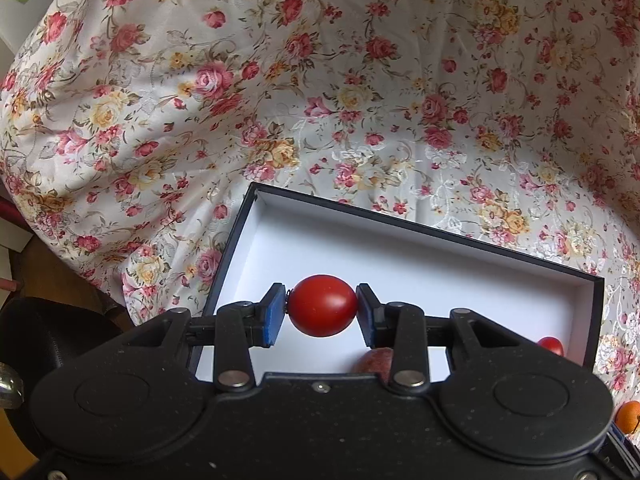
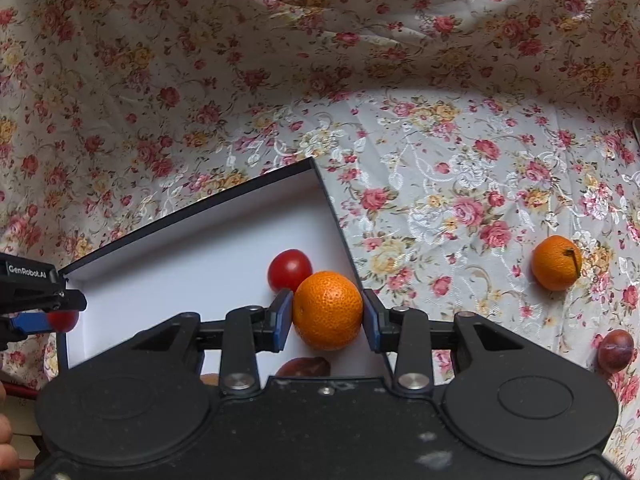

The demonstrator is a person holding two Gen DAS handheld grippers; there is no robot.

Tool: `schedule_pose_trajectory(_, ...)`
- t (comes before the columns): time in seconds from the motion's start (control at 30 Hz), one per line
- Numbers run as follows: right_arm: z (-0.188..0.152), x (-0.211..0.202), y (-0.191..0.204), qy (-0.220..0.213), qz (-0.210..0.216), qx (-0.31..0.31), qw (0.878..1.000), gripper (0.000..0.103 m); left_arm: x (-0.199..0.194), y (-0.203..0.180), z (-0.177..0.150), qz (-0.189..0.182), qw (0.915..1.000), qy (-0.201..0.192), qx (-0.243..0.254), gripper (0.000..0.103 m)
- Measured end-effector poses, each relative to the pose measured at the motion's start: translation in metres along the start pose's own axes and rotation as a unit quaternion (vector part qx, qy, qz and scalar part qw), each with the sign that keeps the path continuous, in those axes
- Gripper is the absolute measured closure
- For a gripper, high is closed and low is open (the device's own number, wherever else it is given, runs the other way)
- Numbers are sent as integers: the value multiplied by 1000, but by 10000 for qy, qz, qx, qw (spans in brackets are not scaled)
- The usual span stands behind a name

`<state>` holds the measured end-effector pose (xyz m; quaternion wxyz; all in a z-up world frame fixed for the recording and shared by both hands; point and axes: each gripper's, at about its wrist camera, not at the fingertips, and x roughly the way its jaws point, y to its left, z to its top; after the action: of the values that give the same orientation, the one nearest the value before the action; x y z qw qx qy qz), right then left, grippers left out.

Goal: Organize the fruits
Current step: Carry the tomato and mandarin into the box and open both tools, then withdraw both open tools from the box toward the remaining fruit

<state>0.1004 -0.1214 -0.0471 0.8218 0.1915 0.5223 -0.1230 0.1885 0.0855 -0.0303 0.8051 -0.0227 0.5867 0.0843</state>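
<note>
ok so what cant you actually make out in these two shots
- Left wrist view: a reddish-brown fruit in the box is mostly hidden behind the left gripper, so its kind is unclear.
- Right wrist view: a brown fruit and a paler object beside it are cut off by the right gripper body.
- Neither view shows the box's near wall.
- Left wrist view: an orange fruit is cut by the frame edge.
</note>
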Motion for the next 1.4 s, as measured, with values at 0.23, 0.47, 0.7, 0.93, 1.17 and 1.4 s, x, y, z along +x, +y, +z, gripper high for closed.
schedule_pose_trajectory(0.23, -8, 3, 31, 38, 166, -240, 9996, 64, 5, 6, -1, -23, 10000, 71, 59, 56)
schedule_pose_trajectory(0.47, -9, 0, 36, -43, 293, -299, 9991, 63, 6, 6, -1, 12, 9999, 89, 140, 55)
schedule_pose_trajectory(0.7, -8, -10, 35, -191, 271, -367, 9988, 63, 5, 2, -1, -32, 9997, 120, 198, 52)
schedule_pose_trajectory(0.93, -8, -7, 27, -108, 109, -339, 9993, 63, 2, -5, 0, -70, 9994, 148, 304, 52)
schedule_pose_trajectory(1.17, -12, -7, 22, 26, 79, -391, 9992, 63, 0, -9, 0, -105, 9994, 183, 277, 52)
schedule_pose_trajectory(1.4, -14, -13, 6, 72, -8, -427, 9991, 63, -8, -29, -5, -227, 9987, 155, 437, 52)
